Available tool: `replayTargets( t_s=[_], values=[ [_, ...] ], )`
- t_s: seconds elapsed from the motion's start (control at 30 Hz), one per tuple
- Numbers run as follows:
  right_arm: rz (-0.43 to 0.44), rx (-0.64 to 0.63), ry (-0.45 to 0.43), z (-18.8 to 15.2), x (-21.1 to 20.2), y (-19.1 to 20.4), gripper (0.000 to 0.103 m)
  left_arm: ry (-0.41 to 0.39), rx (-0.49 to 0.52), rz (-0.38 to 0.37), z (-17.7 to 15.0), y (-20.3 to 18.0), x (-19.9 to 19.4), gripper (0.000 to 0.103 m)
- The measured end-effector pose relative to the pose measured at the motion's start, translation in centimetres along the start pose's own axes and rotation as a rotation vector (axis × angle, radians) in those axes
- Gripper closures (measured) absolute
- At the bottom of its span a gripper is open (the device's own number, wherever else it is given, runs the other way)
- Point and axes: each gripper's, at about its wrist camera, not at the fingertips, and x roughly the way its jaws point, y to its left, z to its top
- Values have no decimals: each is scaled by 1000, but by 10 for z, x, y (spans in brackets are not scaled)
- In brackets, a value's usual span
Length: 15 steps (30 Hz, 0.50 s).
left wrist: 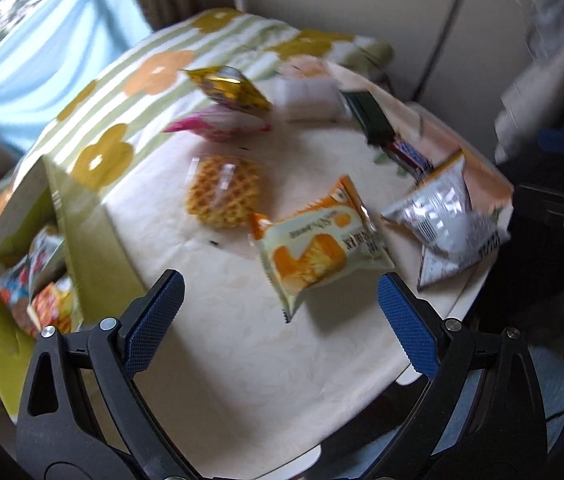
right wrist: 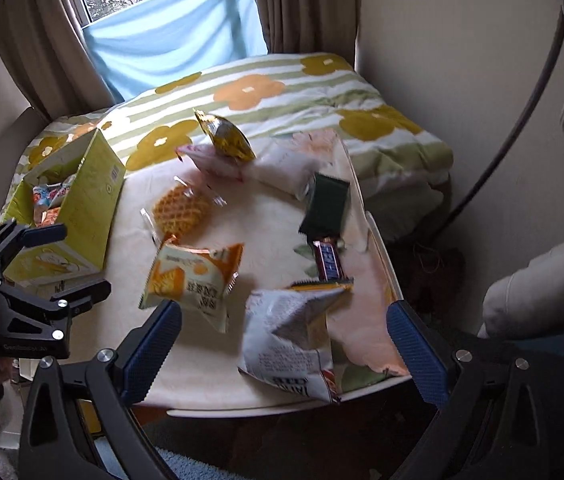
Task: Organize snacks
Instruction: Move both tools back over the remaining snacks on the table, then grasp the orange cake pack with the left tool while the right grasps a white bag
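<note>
Snacks lie loose on table (right wrist: 218, 364); orange packet (left wrist: 317, 240) nearest. We hold left gripper (left wrist: 282, 320) and right gripper (right wrist: 285, 352) both spread wide, empty. Green box (right wrist: 94, 200) at left holds packets.

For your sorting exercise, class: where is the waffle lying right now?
In the right wrist view the waffle lies left of centre on the table, between the green box and the dark green packet, just behind the orange packet.

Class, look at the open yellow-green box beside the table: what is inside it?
The yellow-green box holds a few colourful snack packets in red, orange and blue. Its walls hide whatever lies deeper, so the count and the bottom cannot be seen.
</note>
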Motion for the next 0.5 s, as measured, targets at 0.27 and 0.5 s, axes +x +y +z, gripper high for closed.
replayTargets(
  t_s=[0.27, 0.5],
  values=[
    [-9, 73, 109, -19, 38, -6, 1, 135, 373, -19, 18, -34, 52, 6],
    [-26, 133, 170, -24, 65, -5, 1, 218, 593, -79, 27, -50, 100, 6]
  ],
)
